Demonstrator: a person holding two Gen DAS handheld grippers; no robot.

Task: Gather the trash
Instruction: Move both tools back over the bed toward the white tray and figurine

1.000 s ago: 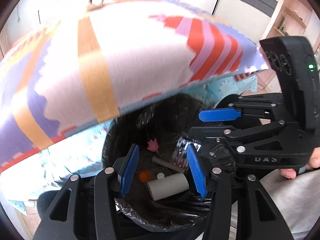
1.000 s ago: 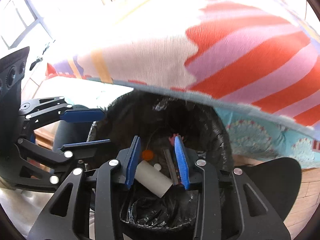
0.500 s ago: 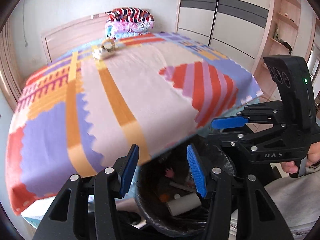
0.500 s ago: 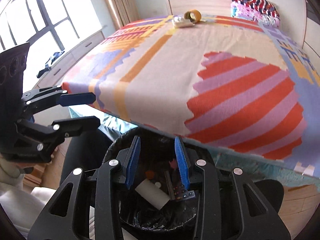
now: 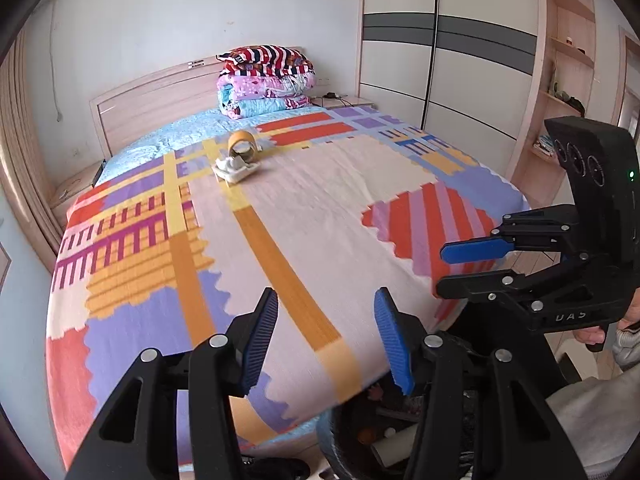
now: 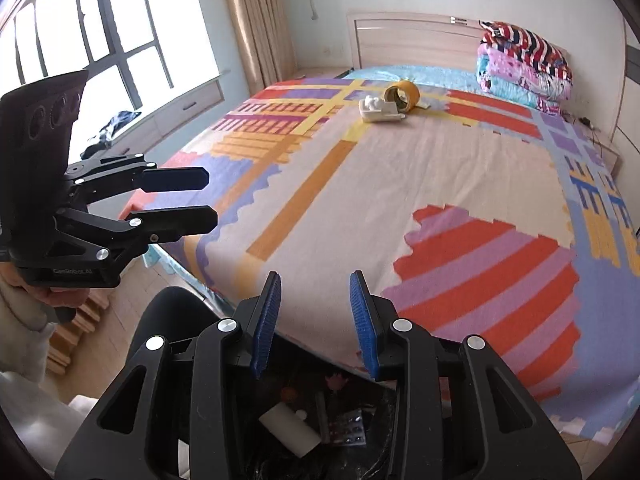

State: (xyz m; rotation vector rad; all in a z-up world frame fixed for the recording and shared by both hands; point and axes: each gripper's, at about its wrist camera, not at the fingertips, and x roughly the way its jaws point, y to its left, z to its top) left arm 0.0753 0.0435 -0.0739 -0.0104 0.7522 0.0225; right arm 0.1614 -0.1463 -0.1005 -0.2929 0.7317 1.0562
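bedspread (image 5: 320,208): matt woven cloth | headboard (image 5: 152,100): smooth wood | bin liner (image 6: 384,456): glossy plastic

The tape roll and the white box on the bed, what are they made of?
The tape roll looks like glossy tan plastic tape wound in a ring, probably on a card core; its smooth side shines a little. The white box looks like matte foam or thin plastic; too far away to be sure. Both lie on the bed cover, a woven cloth.
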